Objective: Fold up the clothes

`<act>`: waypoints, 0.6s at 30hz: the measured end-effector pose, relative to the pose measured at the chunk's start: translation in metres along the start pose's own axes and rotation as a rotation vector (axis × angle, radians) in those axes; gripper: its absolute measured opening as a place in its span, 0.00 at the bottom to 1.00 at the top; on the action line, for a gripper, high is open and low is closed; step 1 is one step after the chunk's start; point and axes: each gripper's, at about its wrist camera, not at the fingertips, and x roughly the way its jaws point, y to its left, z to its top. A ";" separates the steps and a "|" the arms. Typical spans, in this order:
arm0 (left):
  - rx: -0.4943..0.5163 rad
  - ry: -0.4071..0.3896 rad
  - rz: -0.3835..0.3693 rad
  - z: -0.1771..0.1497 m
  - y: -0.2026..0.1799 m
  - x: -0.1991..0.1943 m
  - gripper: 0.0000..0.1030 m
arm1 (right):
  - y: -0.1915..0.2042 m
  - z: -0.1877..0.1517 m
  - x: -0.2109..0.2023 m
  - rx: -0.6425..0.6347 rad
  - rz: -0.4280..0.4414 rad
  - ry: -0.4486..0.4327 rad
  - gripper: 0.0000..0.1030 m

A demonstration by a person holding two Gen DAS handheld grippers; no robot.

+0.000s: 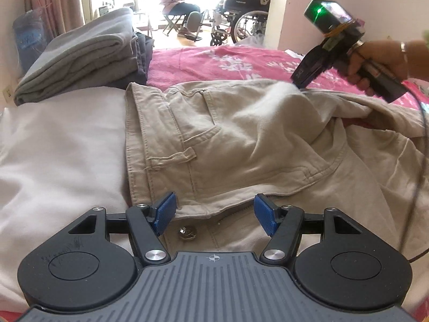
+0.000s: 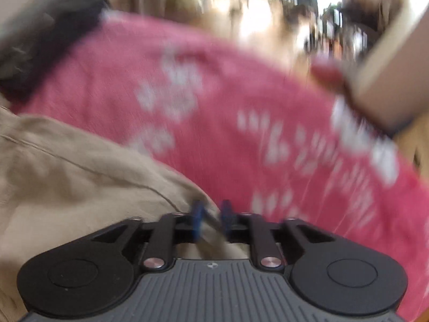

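Observation:
Beige trousers (image 1: 241,134) lie across the bed with the waistband to the left and a metal button (image 1: 187,233) showing at the fly. My left gripper (image 1: 215,212) hovers open just over the waistband near that button, with nothing pinched between its blue pads (image 1: 166,212). A hand (image 1: 375,61) holds my right gripper (image 1: 300,84), whose tips meet a raised fold of a trouser leg at the far right. In the blurred right wrist view, the right gripper (image 2: 212,214) stands narrowly open, and an edge of the trousers (image 2: 67,174) passes between its pads.
The bed carries a pink flowered sheet (image 1: 201,61) and a white cloth (image 1: 61,147) under the waistband. A stack of folded grey clothes (image 1: 80,53) sits at the back left. A cable (image 1: 418,174) hangs at the right. A seated person (image 1: 177,2) and a wheelchair (image 1: 241,18) are beyond the bed.

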 end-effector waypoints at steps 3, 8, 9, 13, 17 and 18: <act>-0.030 0.003 -0.042 0.000 0.006 -0.004 0.63 | -0.004 0.008 -0.015 -0.091 -0.043 0.013 0.47; -0.096 0.053 -0.150 0.000 0.010 -0.018 0.63 | -0.006 0.016 -0.070 -0.407 0.001 -0.120 0.67; -0.107 0.064 -0.175 -0.002 0.009 -0.023 0.63 | -0.005 0.019 -0.078 -0.453 0.057 -0.156 0.68; -0.148 0.108 -0.188 -0.013 0.011 -0.045 0.63 | 0.018 0.037 -0.084 -0.511 0.340 -0.201 0.69; -0.184 0.148 -0.120 -0.027 0.017 -0.064 0.63 | 0.073 0.051 -0.052 -0.572 0.472 -0.184 0.69; -0.199 0.160 -0.105 -0.031 0.020 -0.067 0.63 | 0.084 0.053 -0.043 -0.587 0.481 -0.187 0.69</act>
